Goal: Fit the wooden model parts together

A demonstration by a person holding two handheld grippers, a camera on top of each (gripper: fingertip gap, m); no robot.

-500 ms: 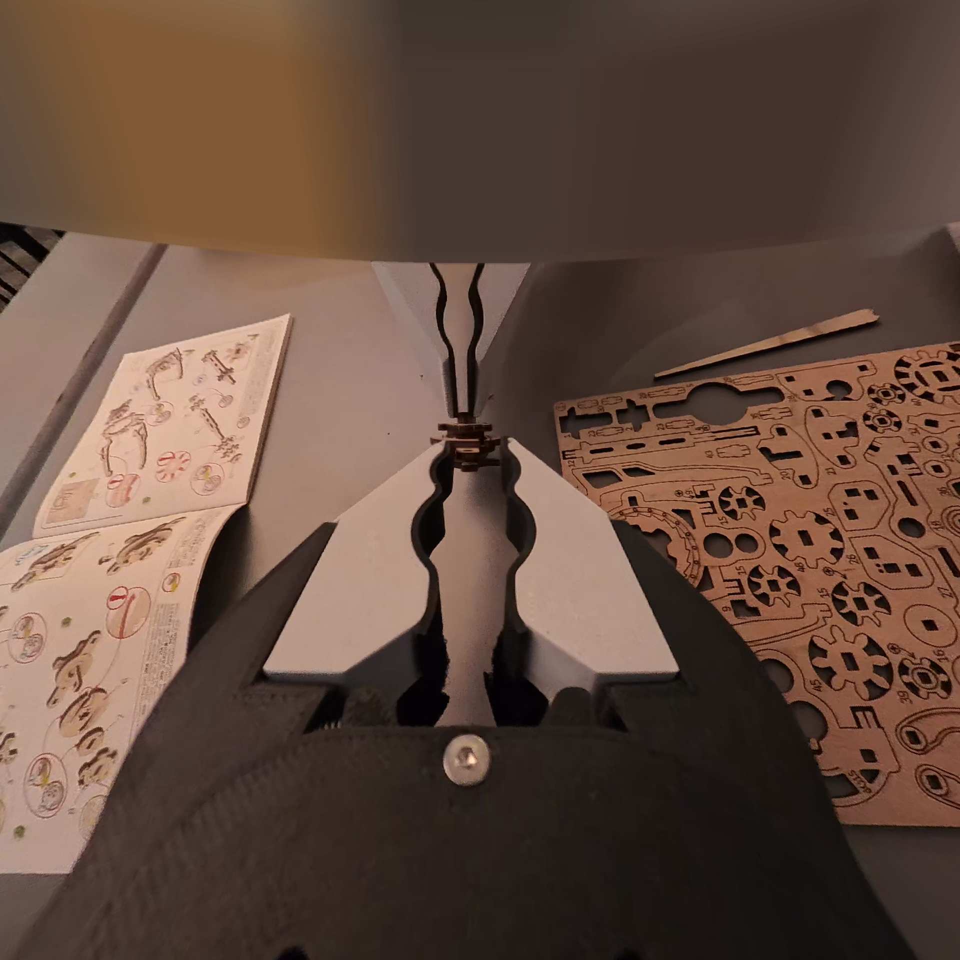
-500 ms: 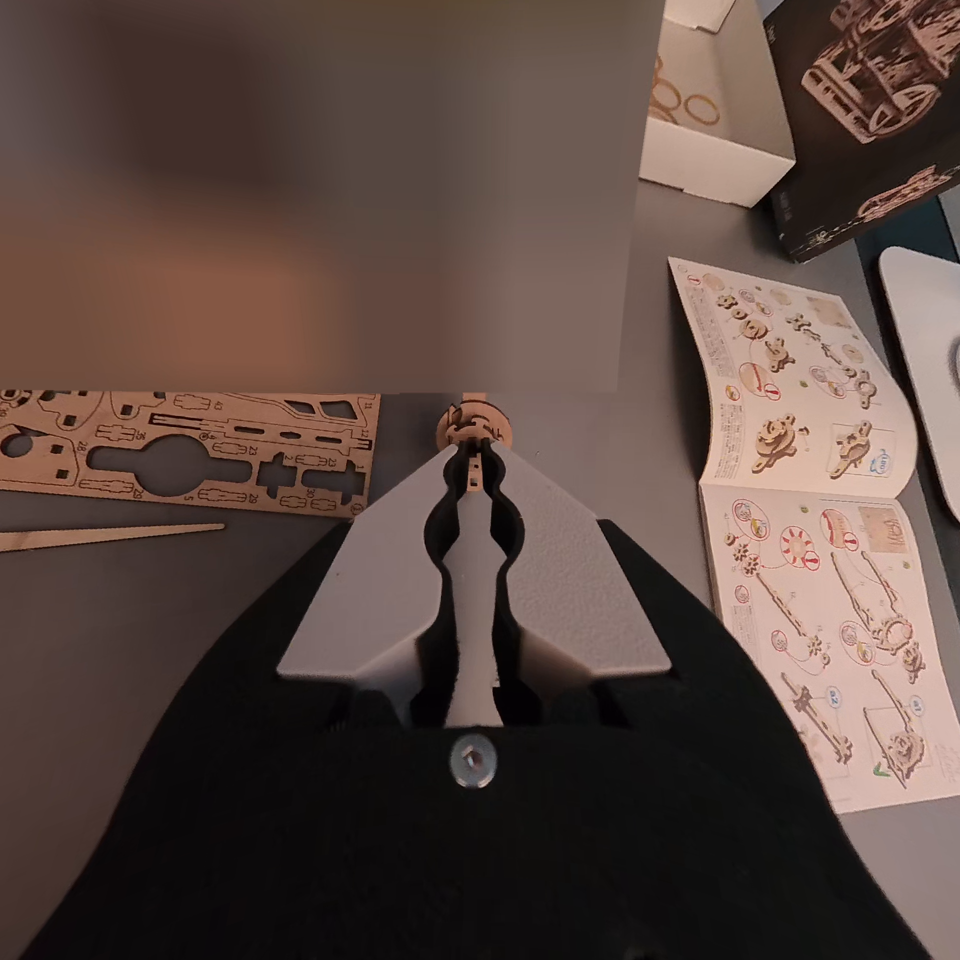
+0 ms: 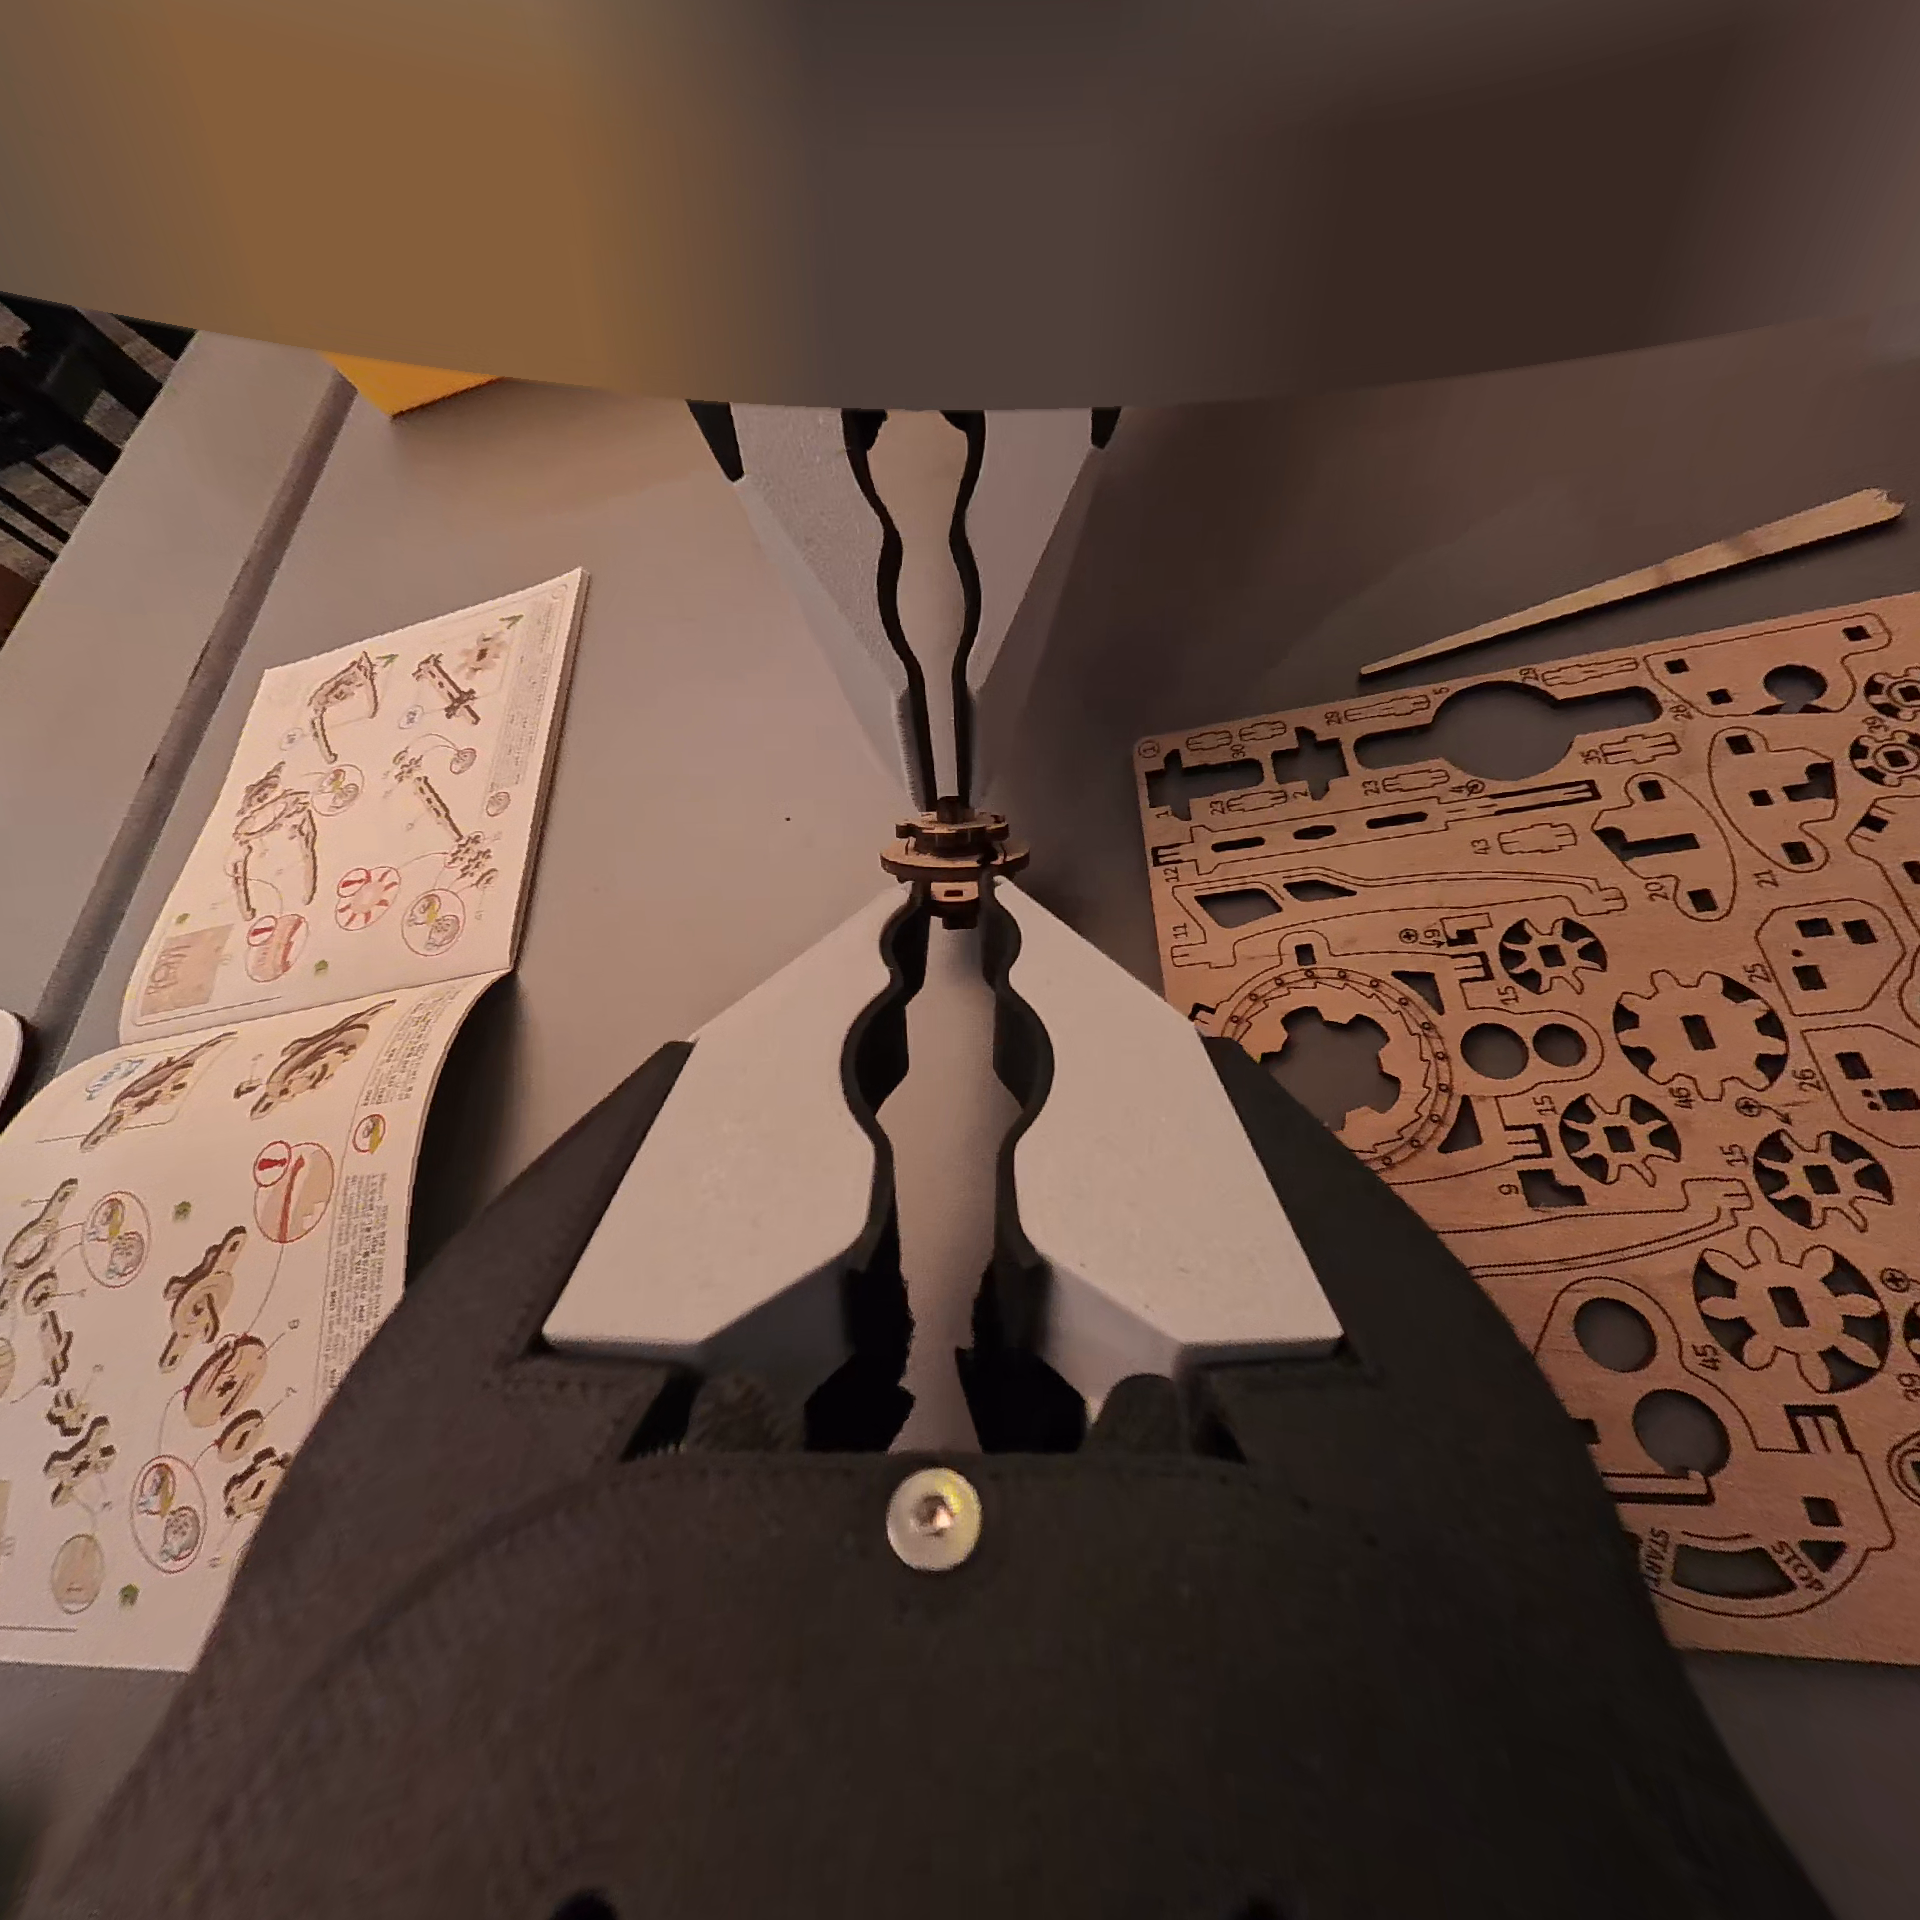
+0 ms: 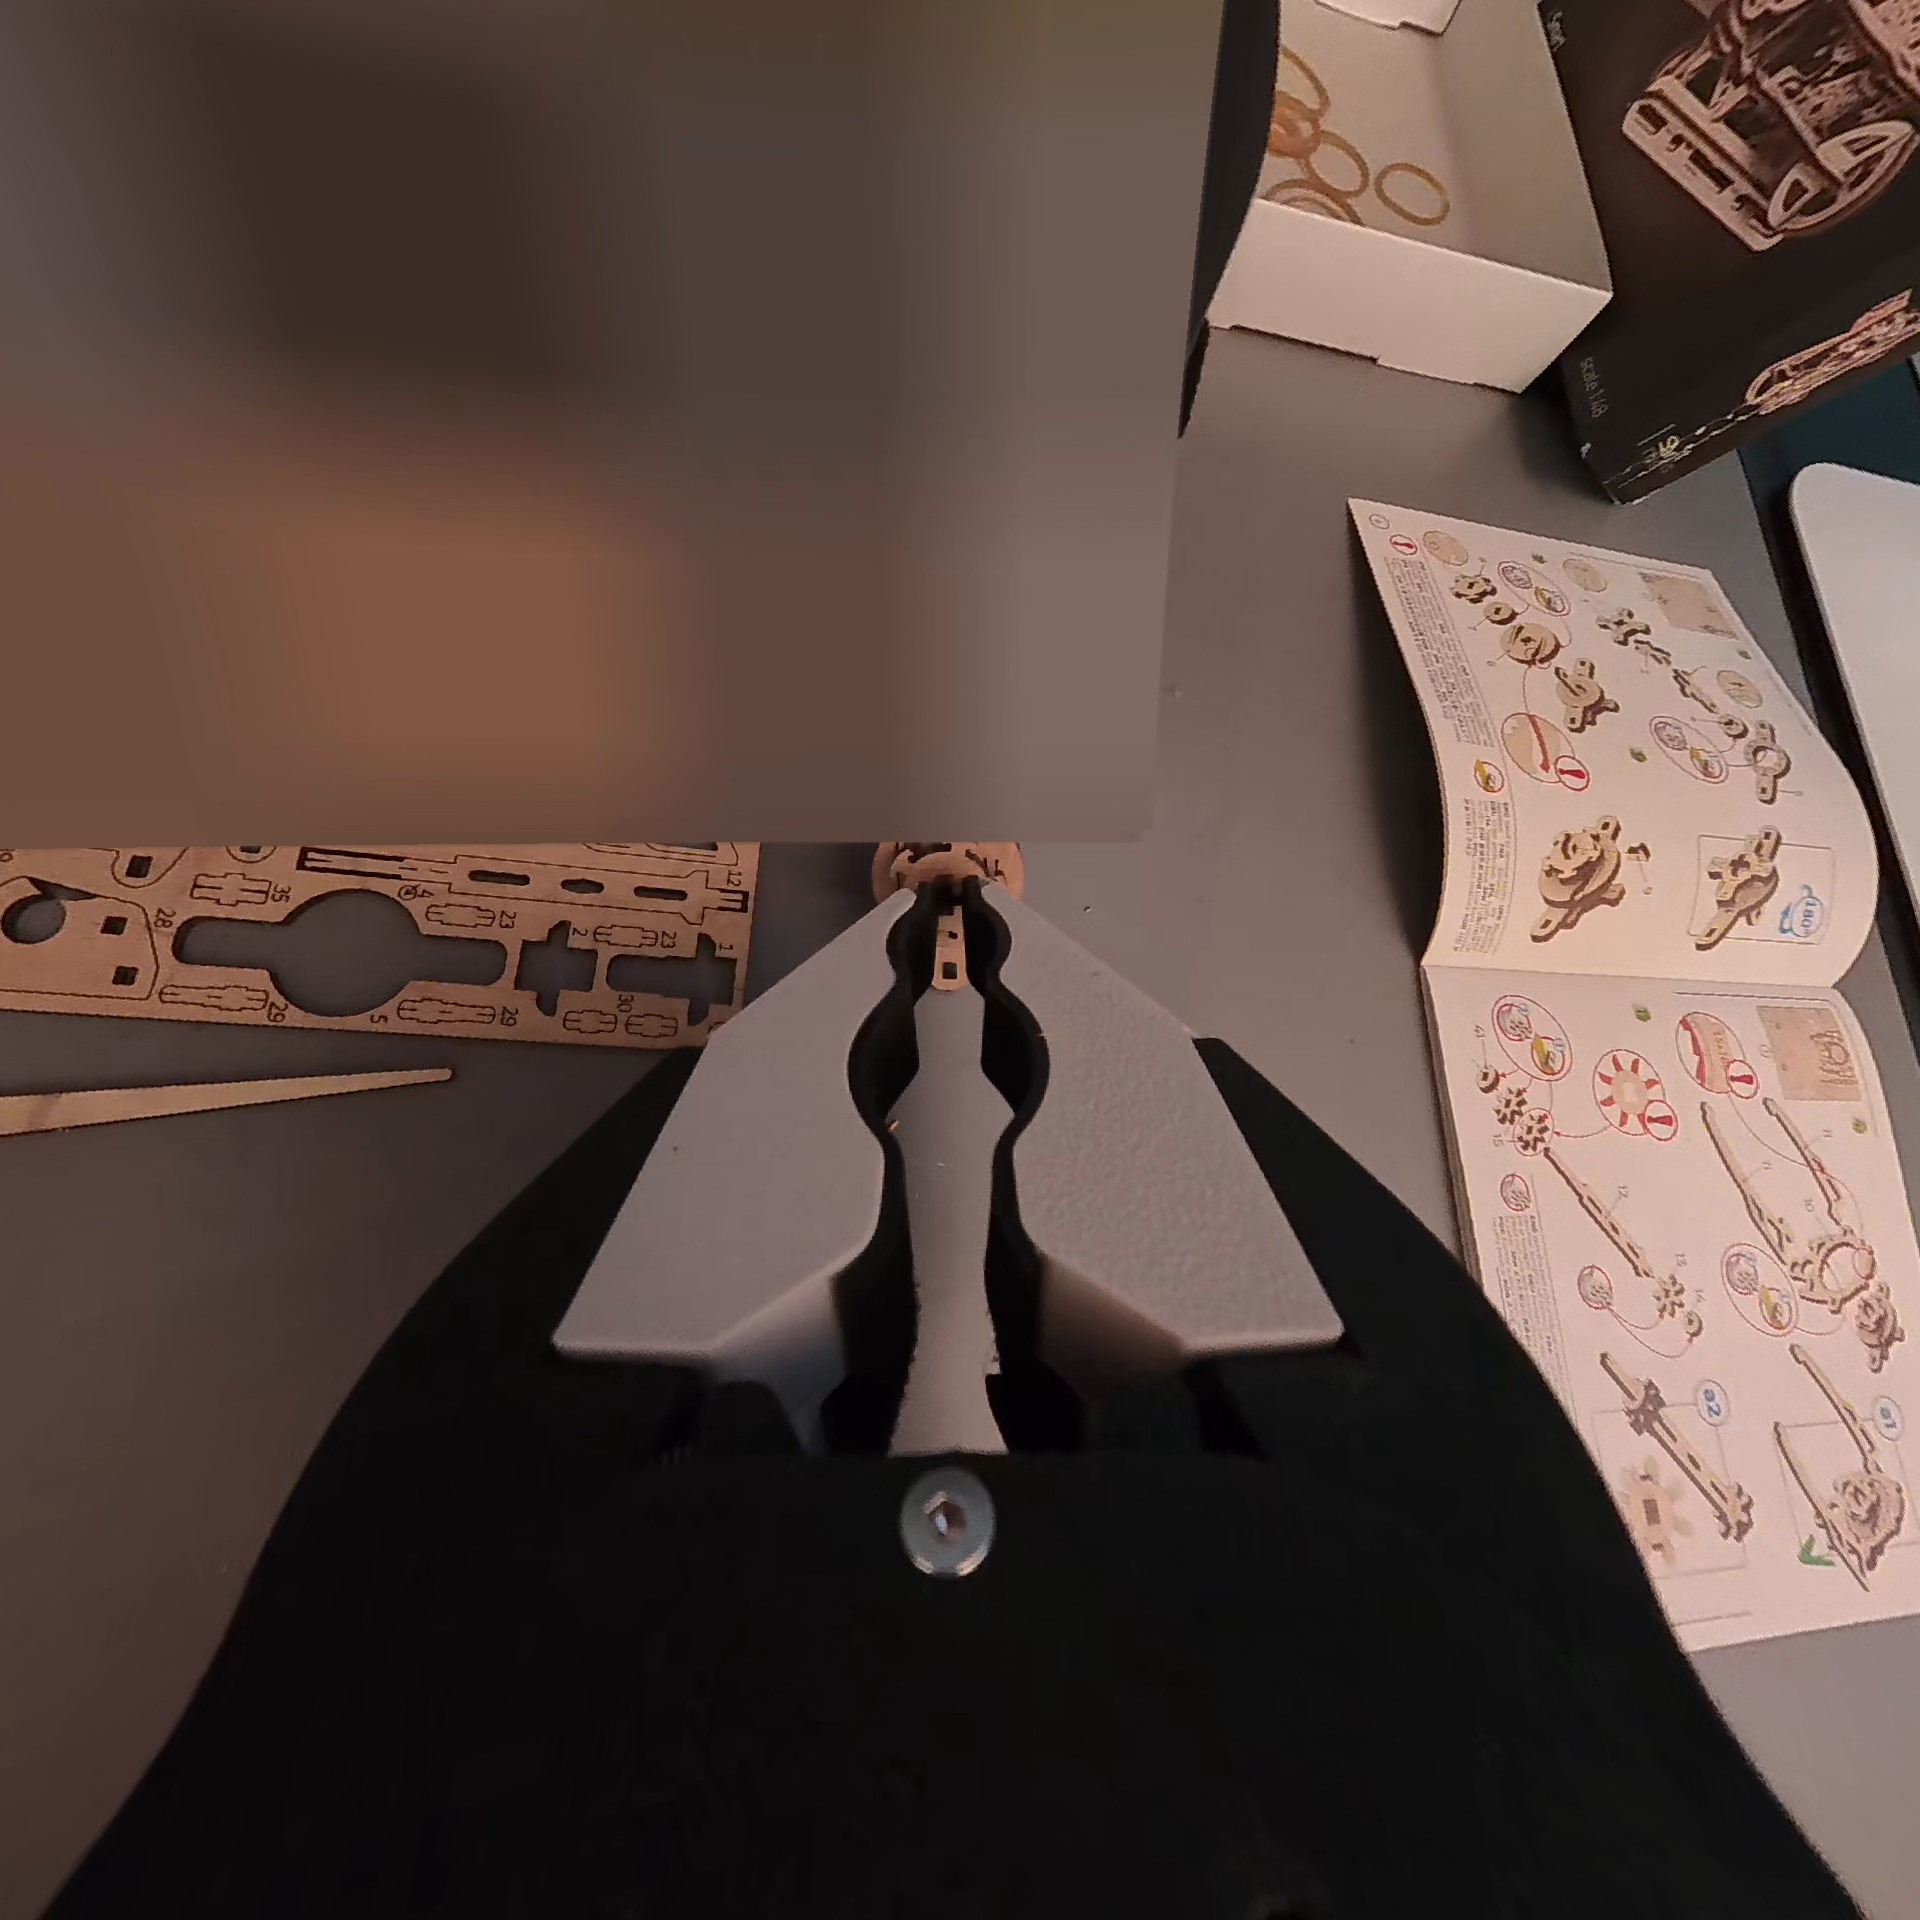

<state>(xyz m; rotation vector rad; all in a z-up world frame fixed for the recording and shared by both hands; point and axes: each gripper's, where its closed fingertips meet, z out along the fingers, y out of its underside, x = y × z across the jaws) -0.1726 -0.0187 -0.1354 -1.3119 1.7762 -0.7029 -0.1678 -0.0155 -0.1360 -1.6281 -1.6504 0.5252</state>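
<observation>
Up off the grey table (image 3: 675, 790), the left gripper (image 3: 948, 902) and right gripper (image 4: 950, 896) meet tip to tip, each with its jaws nearly closed, pinching opposite ends of a small wooden gear assembly (image 3: 951, 854): two stacked toothed discs on a thin slotted axle. An open instruction booklet (image 3: 343, 831) lies on one side. On the other side rests a laser-cut plywood parts sheet (image 3: 1621, 1049), with a thin pointed wooden stick (image 3: 1621, 603) just beyond its edge. Farther back in the right wrist view stand a white cardboard tray (image 4: 1423, 281) and a dark kit box (image 4: 1766, 239).
</observation>
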